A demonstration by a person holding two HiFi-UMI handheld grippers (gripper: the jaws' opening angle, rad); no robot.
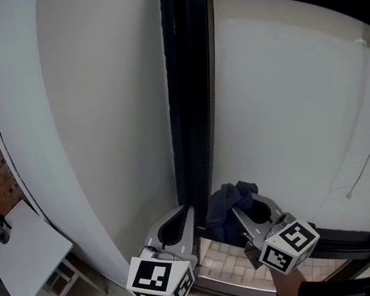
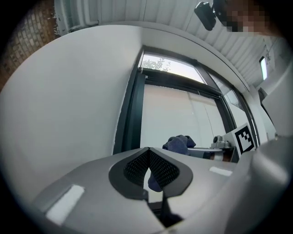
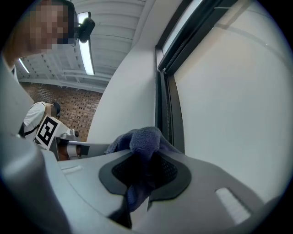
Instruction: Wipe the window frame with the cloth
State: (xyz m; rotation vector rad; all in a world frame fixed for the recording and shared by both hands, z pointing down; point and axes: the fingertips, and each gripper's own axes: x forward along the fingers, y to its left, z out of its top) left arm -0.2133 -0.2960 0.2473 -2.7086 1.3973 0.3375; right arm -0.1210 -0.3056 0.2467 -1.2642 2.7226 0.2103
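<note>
— Where's the cloth (image 1: 227, 202)?

— Bunched up, dark blue, clenched in the right hand-held gripper (image 1: 243, 213). In the right gripper view, the pads are pressed into it from both sides and a fold of it hangs down between them.

— And against the window frame (image 1: 184, 87)?

— It sits low down, just right of the dark upright post, near where the post meets the bottom rail. Whether the fabric actually touches the post, I can't tell.

— The left hand-held gripper (image 1: 182, 215)?

— Clamped together on nothing. In its own view, the ribbed pads (image 2: 137, 165) meet at the tip, and the cloth only shows behind them. It is held just left of the post, in front of the white wall (image 1: 93, 110), beside the right one.

— Anything else?

— A pale panel (image 1: 299, 109) fills the frame to the cloth's right.
</note>
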